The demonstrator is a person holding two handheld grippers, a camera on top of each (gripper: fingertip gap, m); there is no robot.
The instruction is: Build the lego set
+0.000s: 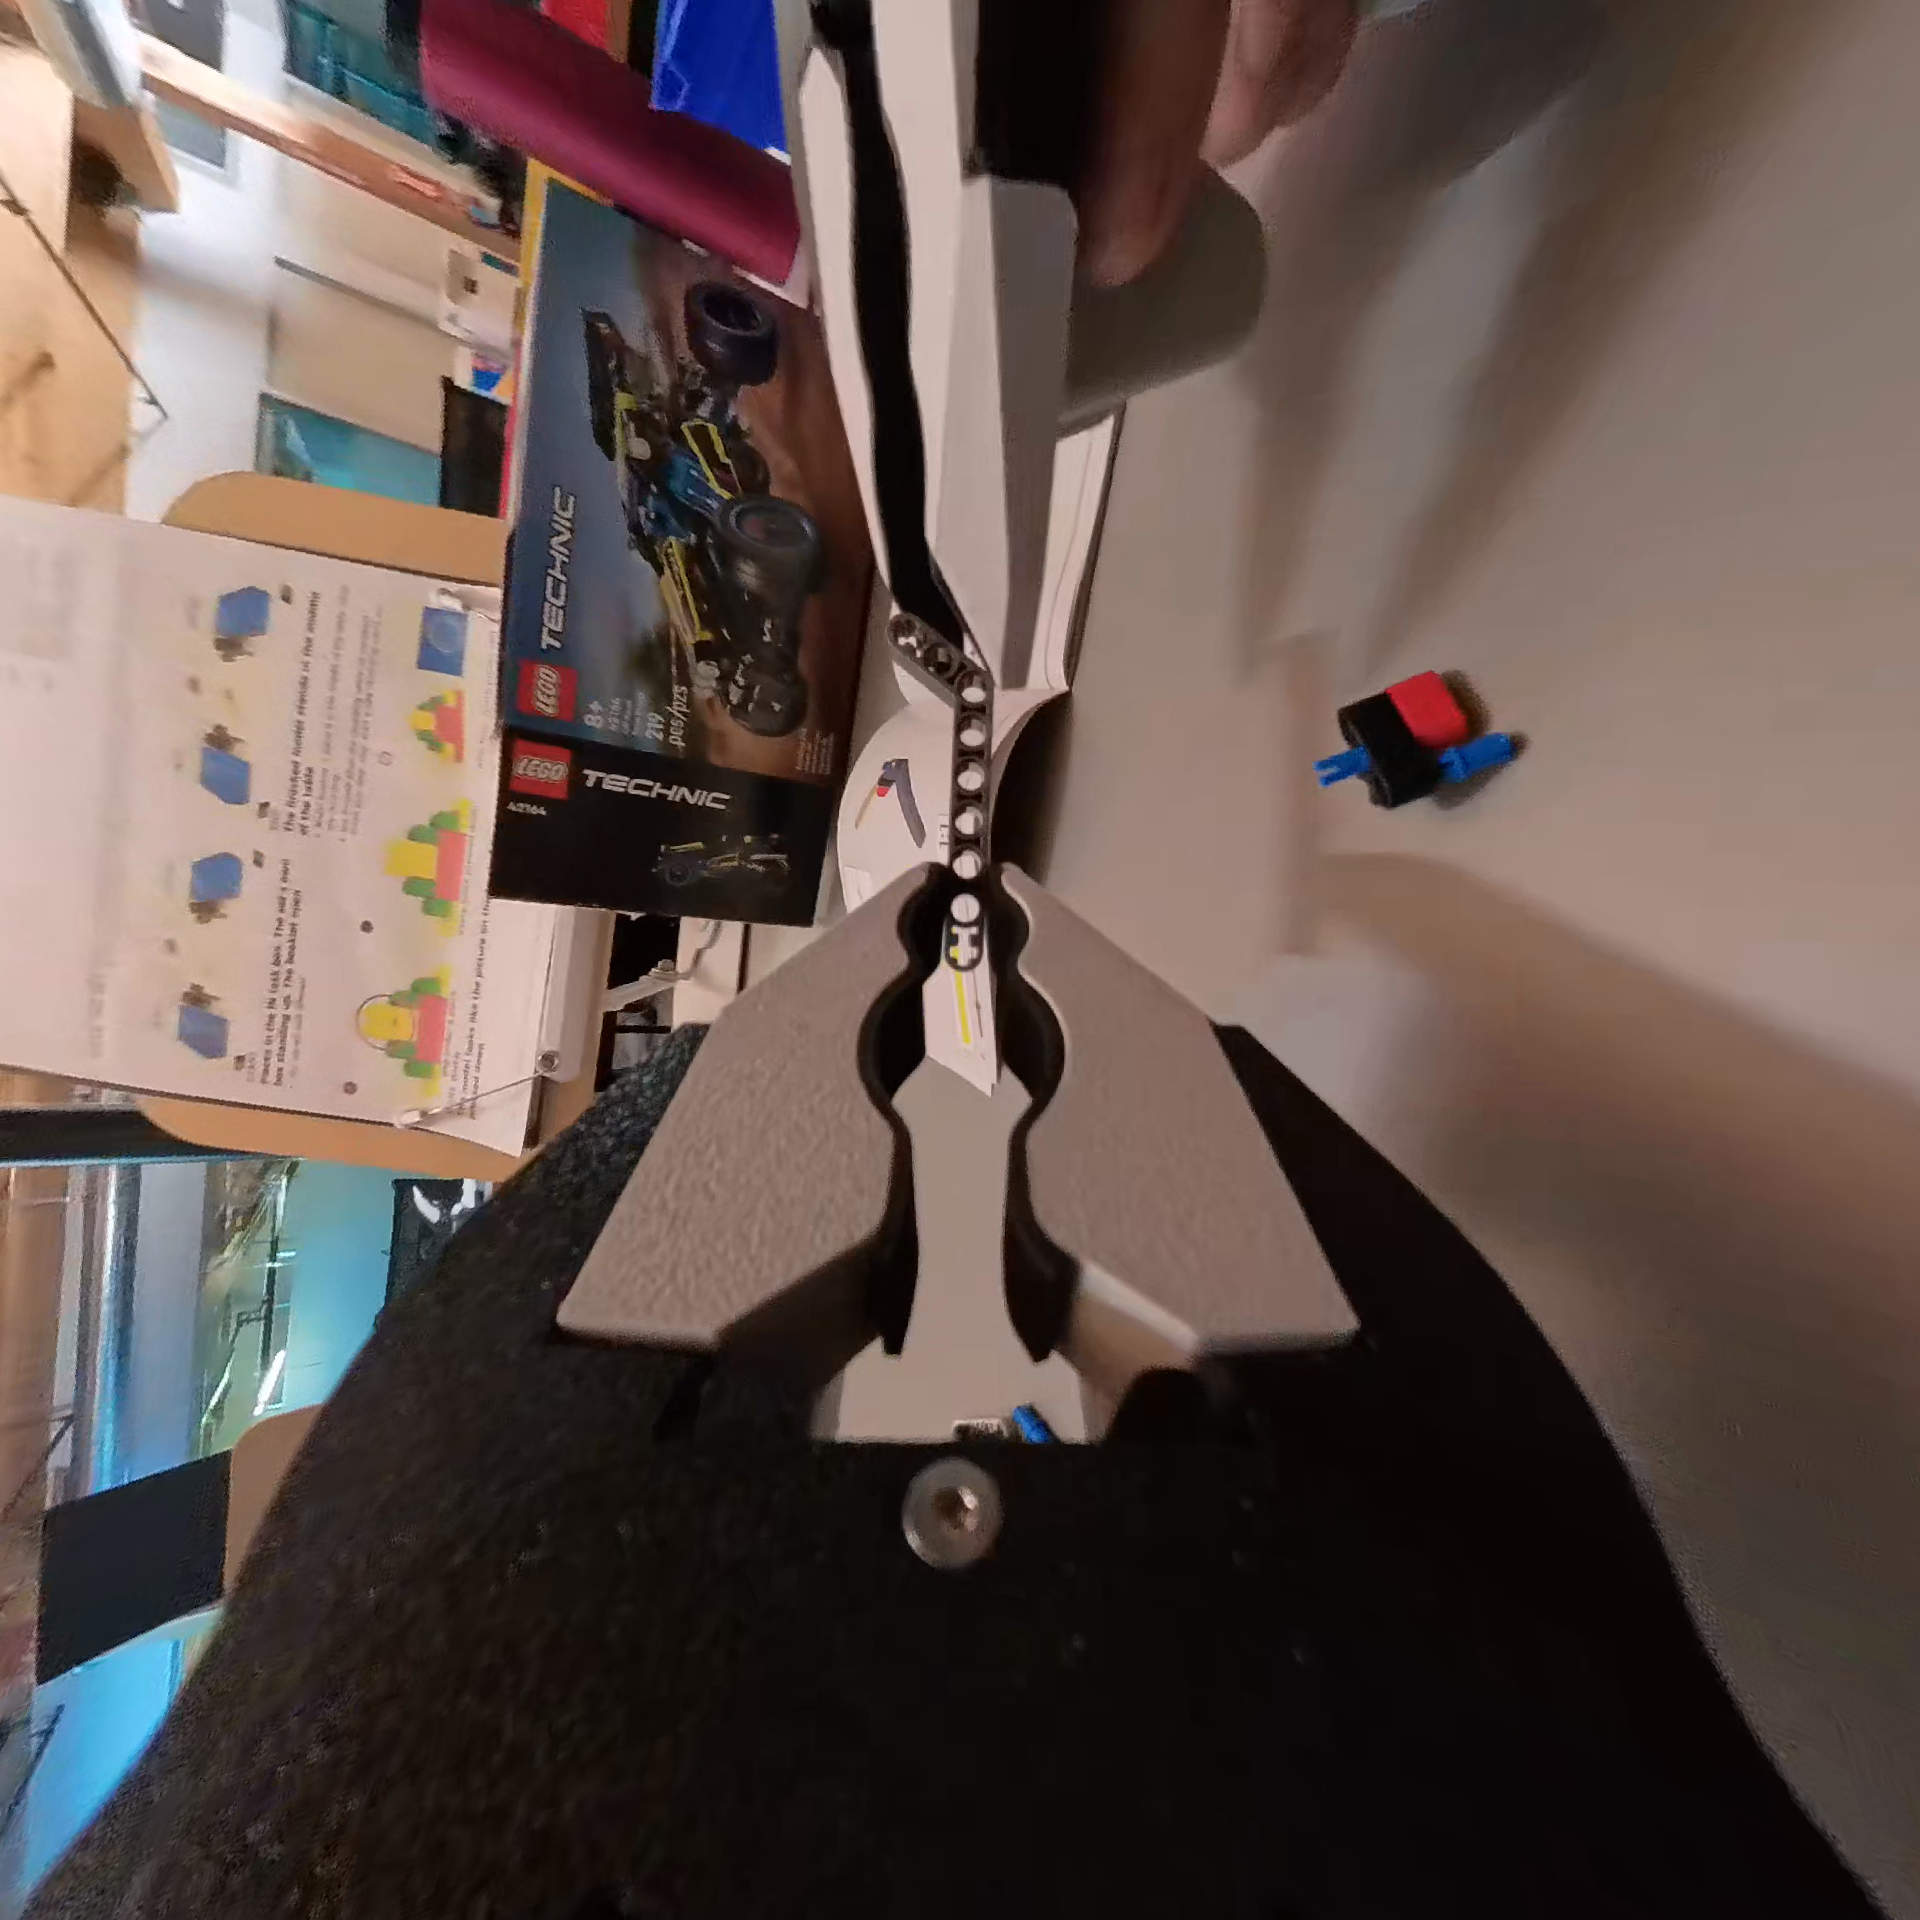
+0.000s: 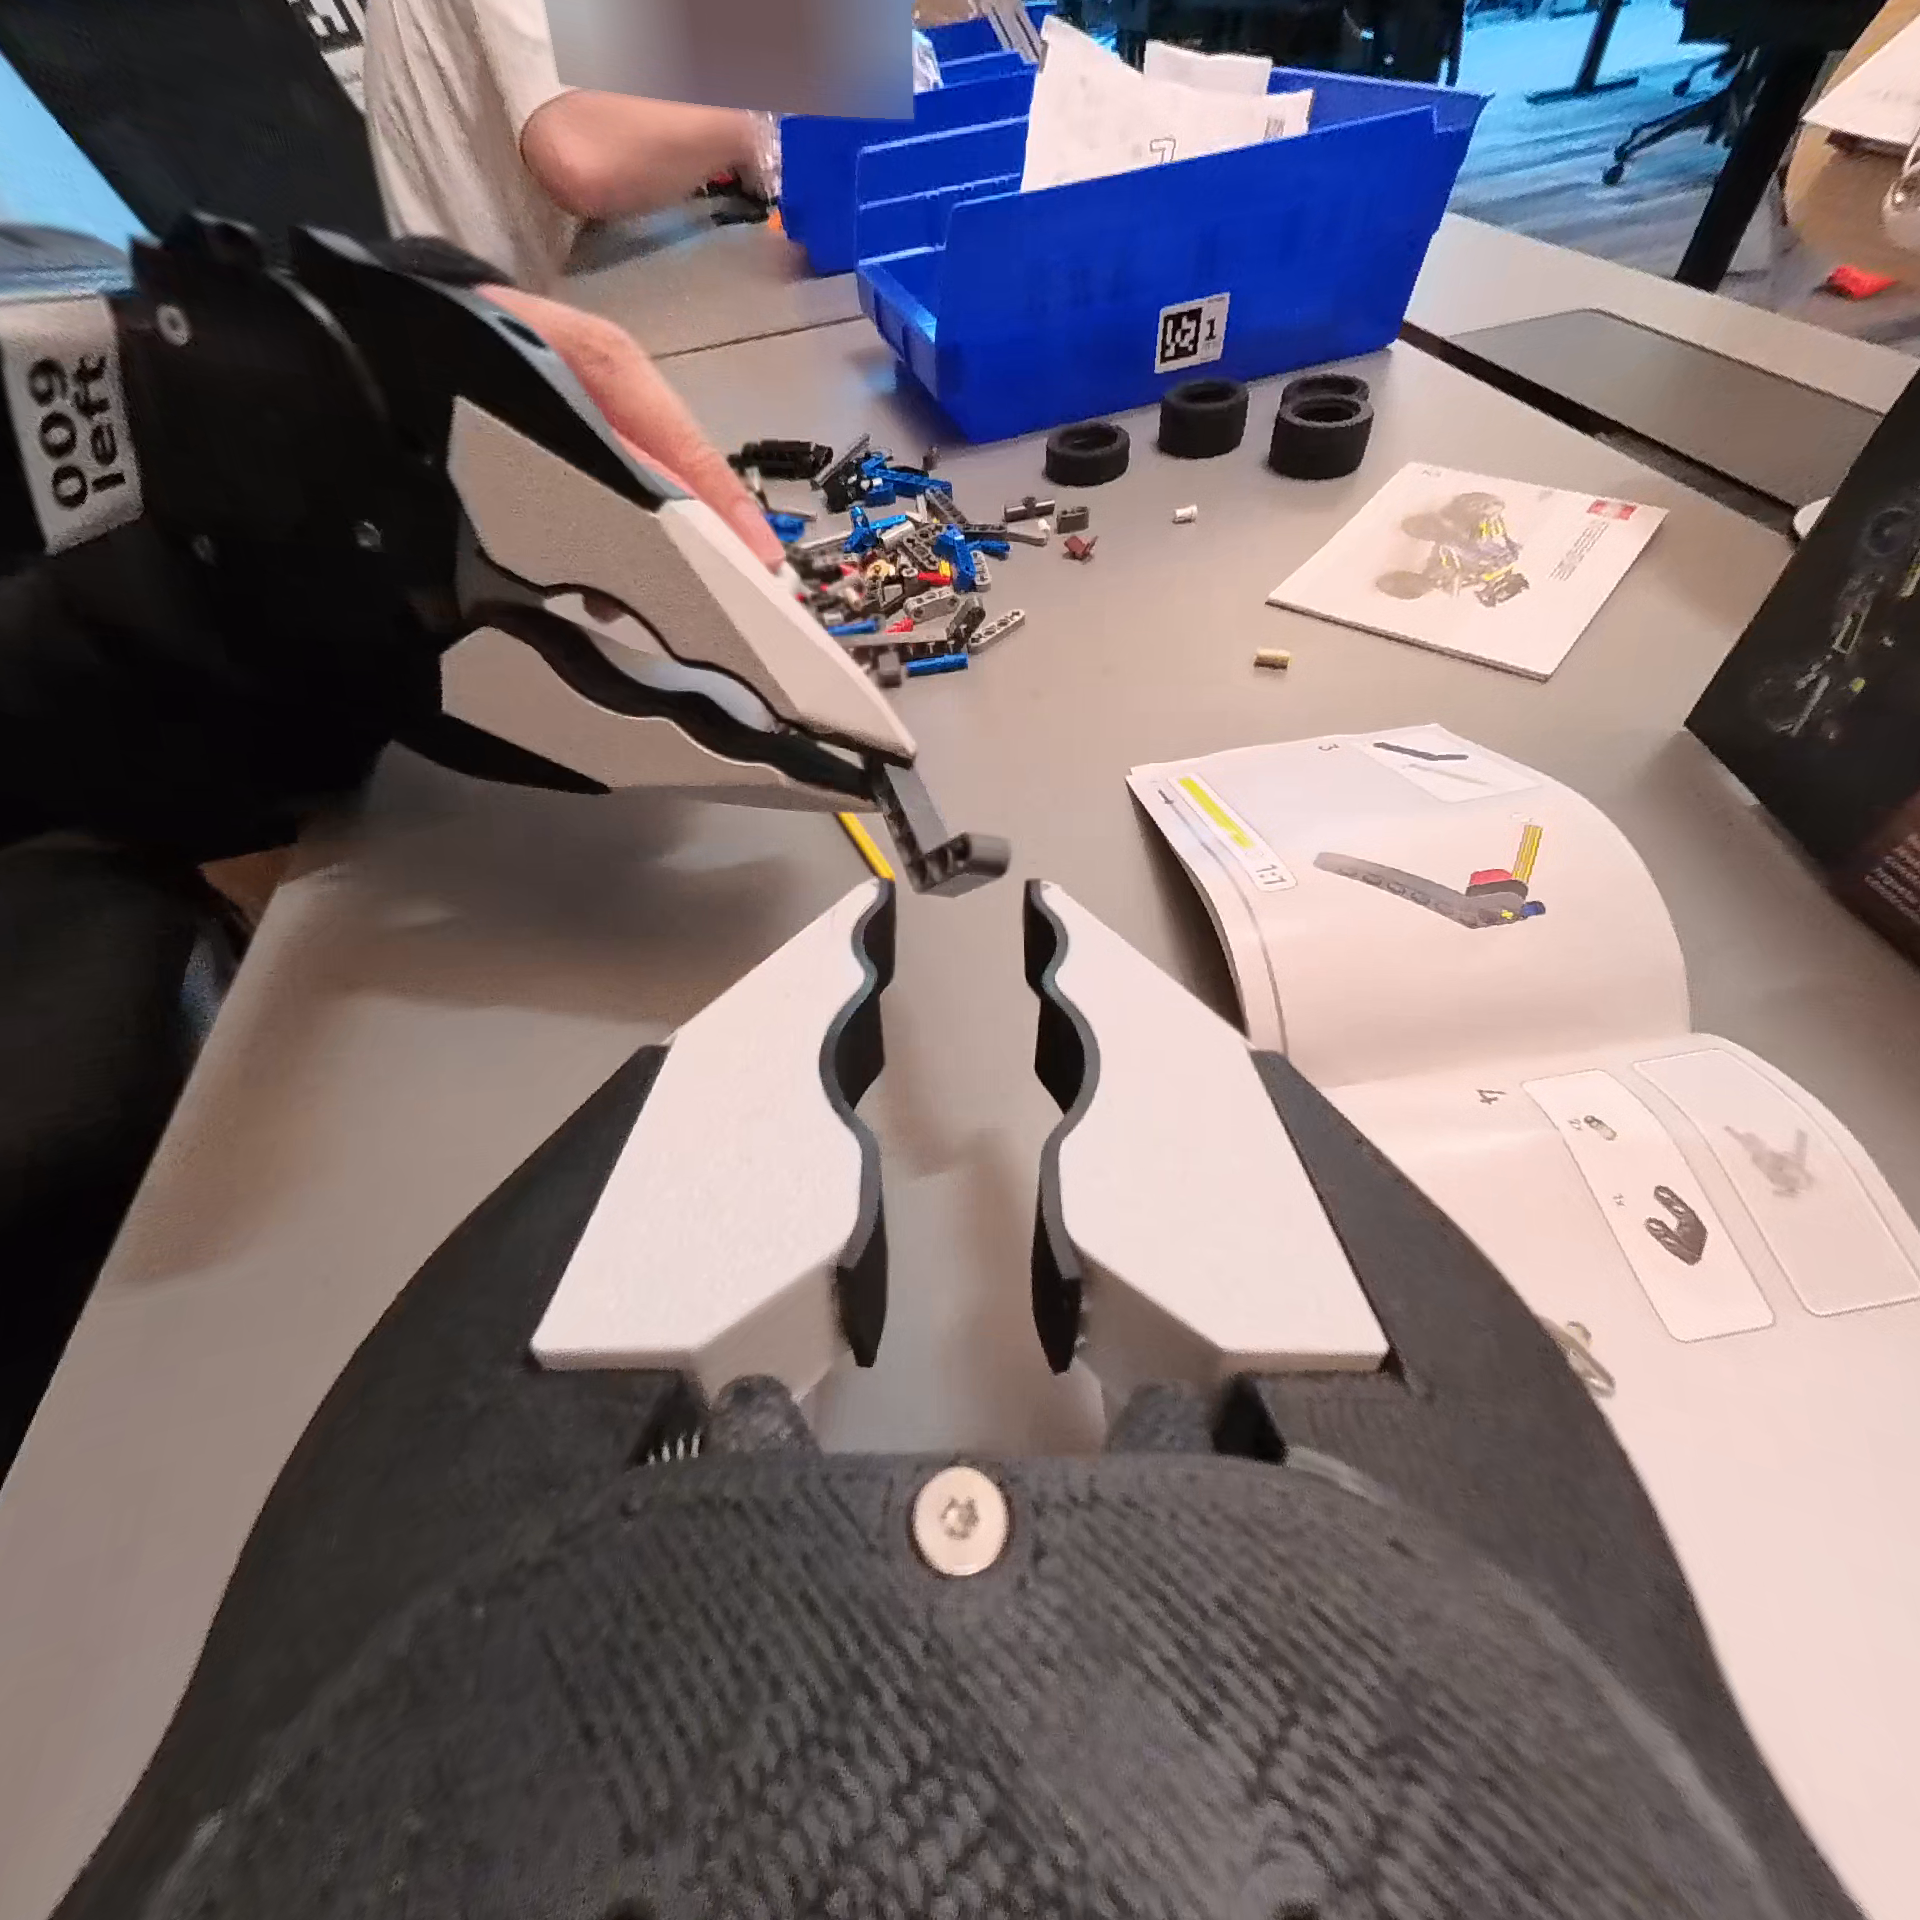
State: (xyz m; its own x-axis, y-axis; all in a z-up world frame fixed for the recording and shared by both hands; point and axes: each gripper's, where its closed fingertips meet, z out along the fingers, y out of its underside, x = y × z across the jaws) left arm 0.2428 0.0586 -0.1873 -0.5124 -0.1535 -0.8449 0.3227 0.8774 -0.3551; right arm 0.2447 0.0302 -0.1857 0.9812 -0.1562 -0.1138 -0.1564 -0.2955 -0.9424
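The beam (image 2: pixel 940 831) is a dark grey, angled Technic piece with a row of holes: by the look of it light, stiff plastic, smooth-sided and apt to swivel if pinched at one point only. A flat grip across its long straight run, clear of the bent end where parts would join, looks best.

The left gripper (image 1: pixel 961 914) is clamped on the beam's straight end, so the beam sticks out past the tips, held above the table (image 2: pixel 1091 665) just beside the open booklet (image 2: pixel 1455 914). The right gripper (image 2: pixel 958 896) is parted and empty, its jaws a moderate gap apart, with the beam's bent end just ahead of the tips and not touching them.

Beyond the booklet lies the loose pile (image 2: pixel 894 561) of parts, and a small red, black and blue subassembly (image 1: pixel 1408 743) sits on the table near it.
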